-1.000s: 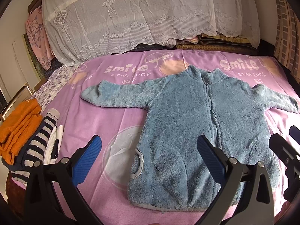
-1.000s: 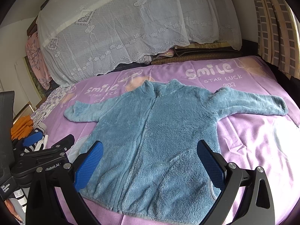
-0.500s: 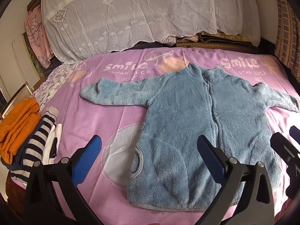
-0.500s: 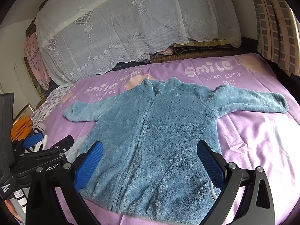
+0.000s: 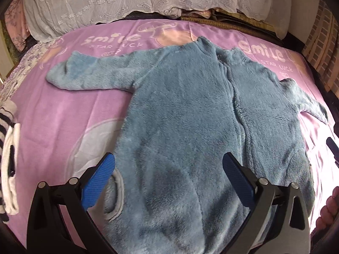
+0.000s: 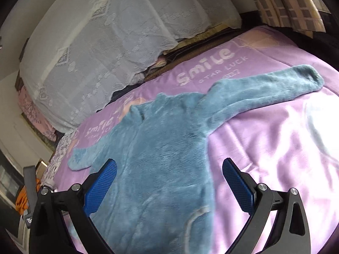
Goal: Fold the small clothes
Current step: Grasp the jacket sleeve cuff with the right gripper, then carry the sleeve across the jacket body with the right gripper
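Hovering with jaws spread and empty, the left gripper (image 5: 168,176) and right gripper (image 6: 169,182) frame a blue fleece jacket (image 5: 190,131) lying flat on the purple blanket (image 5: 63,110). Folding has not begun; 1 sleeve (image 6: 264,89) likely needs gripping next.

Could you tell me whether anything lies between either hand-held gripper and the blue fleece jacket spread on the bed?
Nothing visible does. The blue fleece jacket lies flat and uncovered on the pink bedspread. The left hand-held gripper and the right hand-held gripper are both open directly over its lower part. The striped clothes lie off to the left.
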`<state>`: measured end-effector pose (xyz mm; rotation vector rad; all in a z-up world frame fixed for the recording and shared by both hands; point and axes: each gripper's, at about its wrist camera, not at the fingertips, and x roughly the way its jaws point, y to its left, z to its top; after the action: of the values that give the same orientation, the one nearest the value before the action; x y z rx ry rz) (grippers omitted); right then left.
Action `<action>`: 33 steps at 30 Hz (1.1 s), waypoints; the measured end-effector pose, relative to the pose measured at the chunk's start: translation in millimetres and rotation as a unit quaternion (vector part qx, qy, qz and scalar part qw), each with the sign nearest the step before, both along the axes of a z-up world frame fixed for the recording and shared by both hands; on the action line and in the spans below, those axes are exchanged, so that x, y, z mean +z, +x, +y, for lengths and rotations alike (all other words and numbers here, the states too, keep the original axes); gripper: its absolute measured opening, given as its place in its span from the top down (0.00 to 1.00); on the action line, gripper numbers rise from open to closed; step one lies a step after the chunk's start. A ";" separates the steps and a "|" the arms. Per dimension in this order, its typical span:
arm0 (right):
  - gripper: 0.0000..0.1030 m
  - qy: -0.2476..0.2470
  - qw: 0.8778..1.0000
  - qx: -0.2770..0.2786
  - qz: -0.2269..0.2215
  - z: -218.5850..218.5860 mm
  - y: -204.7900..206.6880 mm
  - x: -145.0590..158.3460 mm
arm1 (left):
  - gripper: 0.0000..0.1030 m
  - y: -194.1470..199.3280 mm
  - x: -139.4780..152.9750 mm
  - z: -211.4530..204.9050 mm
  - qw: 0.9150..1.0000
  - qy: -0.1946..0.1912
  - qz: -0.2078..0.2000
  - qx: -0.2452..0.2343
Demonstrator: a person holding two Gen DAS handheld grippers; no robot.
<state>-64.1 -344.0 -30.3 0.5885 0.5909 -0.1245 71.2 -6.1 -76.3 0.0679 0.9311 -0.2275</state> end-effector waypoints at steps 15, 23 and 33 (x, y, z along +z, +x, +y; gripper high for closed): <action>0.19 0.264 0.943 -0.203 -0.025 -217.2 13.7 -73.7 | 0.04 79.8 21.7 -162.1 0.995 0.051 -0.001 -0.090; 0.34 0.264 0.922 -0.281 -0.045 -263.0 43.0 -89.3 | 0.04 143.3 -2.4 -247.6 0.994 0.087 0.008 -0.071; 0.93 0.186 0.935 -0.283 -0.106 -265.7 11.9 -74.8 | 0.04 168.8 -46.2 -292.8 0.993 0.116 0.002 -0.031</action>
<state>-52.2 -609.7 -105.2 1.1199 0.2177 -0.4943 240.1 -298.9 -122.5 0.3114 0.9578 -0.1766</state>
